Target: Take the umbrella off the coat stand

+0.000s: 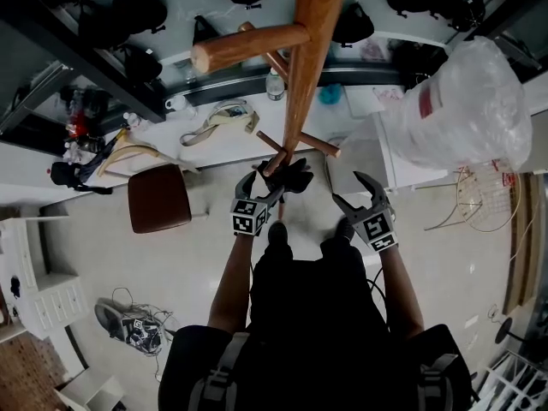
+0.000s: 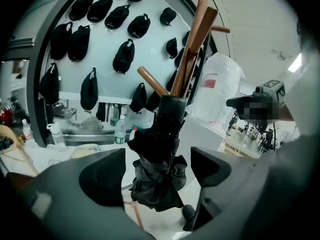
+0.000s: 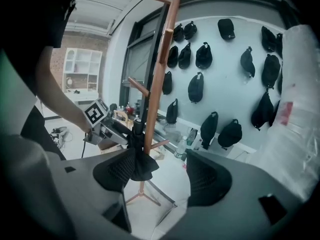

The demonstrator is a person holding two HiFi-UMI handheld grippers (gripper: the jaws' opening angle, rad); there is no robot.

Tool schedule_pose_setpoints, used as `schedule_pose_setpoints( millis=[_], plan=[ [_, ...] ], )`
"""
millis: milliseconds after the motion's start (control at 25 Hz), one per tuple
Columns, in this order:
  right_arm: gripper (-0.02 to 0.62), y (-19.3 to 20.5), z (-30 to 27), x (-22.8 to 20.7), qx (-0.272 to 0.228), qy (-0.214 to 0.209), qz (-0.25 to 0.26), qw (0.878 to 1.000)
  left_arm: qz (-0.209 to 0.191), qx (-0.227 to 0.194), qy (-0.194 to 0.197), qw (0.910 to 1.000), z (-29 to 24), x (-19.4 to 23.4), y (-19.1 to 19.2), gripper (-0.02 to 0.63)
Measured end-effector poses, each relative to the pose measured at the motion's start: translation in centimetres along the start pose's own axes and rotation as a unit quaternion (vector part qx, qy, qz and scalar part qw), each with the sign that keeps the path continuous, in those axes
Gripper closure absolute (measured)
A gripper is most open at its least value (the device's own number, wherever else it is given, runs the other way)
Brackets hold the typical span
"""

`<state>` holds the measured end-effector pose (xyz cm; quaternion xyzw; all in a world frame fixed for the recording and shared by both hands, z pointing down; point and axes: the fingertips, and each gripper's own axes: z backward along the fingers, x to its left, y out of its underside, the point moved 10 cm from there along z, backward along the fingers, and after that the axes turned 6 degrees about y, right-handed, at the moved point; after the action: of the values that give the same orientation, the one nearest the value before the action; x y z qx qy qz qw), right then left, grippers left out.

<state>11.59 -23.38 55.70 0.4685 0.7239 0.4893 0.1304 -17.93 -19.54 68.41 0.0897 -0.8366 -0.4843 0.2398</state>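
Observation:
A folded black umbrella (image 1: 296, 176) hangs low on the wooden coat stand (image 1: 310, 50), against its pole. In the left gripper view the umbrella (image 2: 156, 169) sits between my left gripper's (image 2: 156, 173) wide-open jaws, with a gap on each side and neither pad pressing on it. From the head view my left gripper (image 1: 263, 183) is right at the umbrella. My right gripper (image 1: 356, 193) is a little to the right of the stand, open and holding nothing. In the right gripper view (image 3: 164, 175) the umbrella (image 3: 137, 160) shows ahead on the left, beside the pole (image 3: 159, 84).
A big white plastic bag (image 1: 462, 101) stands to the right of the stand. A brown stool (image 1: 158, 197) is on the left, a wire basket (image 1: 479, 199) at the right. Black caps (image 2: 125, 54) hang on the wall behind, above a counter with bottles (image 2: 120, 130).

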Motion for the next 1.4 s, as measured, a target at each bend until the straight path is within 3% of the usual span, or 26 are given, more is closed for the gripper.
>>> schedule_pose_setpoints(
  millis=[440,880,960,1080,1400],
  plan=[
    [0.275,0.2,0.9,0.1,0.018,0.003,0.009,1.000,0.011,0.018,0.005,0.9998,-4.2,1.7,2.4,0.187],
    [0.282,0.4,2.2,0.4,0.022,0.014,-0.005,1.000,-0.003,0.039,0.014,0.9991,-7.1,1.7,2.2,0.195],
    [0.284,-0.1,2.3,0.3,0.016,0.017,-0.006,1.000,-0.002,0.042,0.016,0.9990,-7.4,1.9,2.2,0.210],
    [0.287,-0.3,2.3,0.3,0.014,0.022,-0.006,1.000,-0.012,0.045,0.016,0.9988,-7.6,1.8,2.1,0.303],
    [0.296,0.4,2.5,0.9,0.022,0.026,-0.014,0.999,-0.020,0.060,0.021,0.9978,-7.3,1.7,1.2,0.350]
  ],
)
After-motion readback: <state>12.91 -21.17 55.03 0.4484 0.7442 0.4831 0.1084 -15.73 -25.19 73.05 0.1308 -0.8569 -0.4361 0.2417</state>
